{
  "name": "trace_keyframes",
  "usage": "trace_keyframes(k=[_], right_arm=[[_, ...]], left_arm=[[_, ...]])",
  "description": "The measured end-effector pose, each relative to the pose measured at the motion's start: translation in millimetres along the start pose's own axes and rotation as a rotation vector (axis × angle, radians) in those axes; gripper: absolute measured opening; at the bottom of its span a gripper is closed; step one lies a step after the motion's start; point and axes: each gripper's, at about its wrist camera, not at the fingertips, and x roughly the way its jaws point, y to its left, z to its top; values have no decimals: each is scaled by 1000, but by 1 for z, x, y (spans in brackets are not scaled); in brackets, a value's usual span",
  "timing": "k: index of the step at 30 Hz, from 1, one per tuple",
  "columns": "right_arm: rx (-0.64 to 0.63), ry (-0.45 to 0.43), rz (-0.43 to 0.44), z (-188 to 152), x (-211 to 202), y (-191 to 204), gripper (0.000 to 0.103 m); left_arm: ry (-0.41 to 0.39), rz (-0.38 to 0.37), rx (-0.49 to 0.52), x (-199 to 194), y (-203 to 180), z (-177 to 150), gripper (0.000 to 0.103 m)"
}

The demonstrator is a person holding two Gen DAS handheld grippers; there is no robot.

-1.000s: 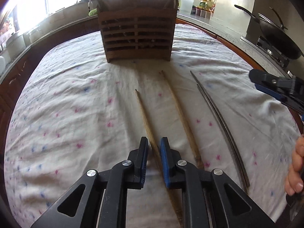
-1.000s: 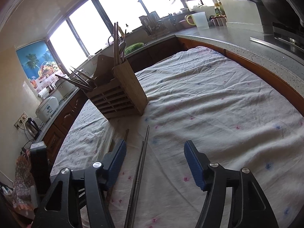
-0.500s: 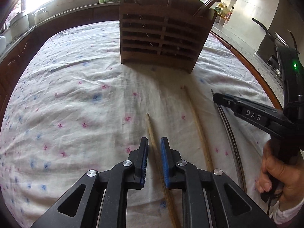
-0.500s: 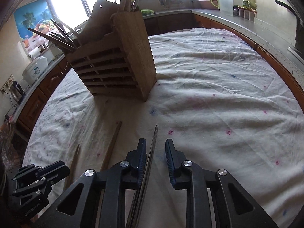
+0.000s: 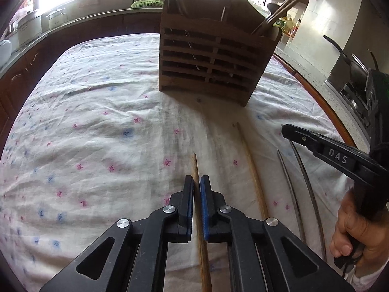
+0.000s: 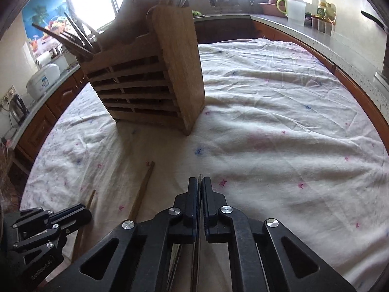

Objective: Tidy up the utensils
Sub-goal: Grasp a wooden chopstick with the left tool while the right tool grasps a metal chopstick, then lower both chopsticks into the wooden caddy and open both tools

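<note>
Left tongs [image 5: 197, 186] pinch a wood chopstick [image 5: 195, 165], right tongs [image 6: 199, 187] a steel one [image 6: 199, 176] — both low over bench cloth [image 5: 97, 133]. Light, stiff, thin; steel's slippery, so grip mid-length w/ firm squeeze.

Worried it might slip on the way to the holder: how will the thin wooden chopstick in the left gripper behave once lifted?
The wooden chopstick looks stiff and light, so it should lift without sagging. The left gripper pinches it near one end, so the long free part may droop or swivel. Being round and narrow, it could roll if dropped on the floral tablecloth.
</note>
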Motion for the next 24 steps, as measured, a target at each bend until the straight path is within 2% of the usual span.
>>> trace_keyframes(k=[6, 10, 16, 24], right_arm=[[45, -110, 98, 2, -60, -2, 4], [52, -187, 138, 7, -102, 1, 4], [50, -311, 171, 14, -157, 3, 4], [39, -419, 176, 33, -192, 6, 4]], left_arm=[[-97, -51, -24, -51, 7, -2, 4], [-177, -92, -30, -93, 11, -2, 4], [-298, -112, -32, -154, 18, -11, 4], [-370, -98, -40, -185, 24, -17, 4]])
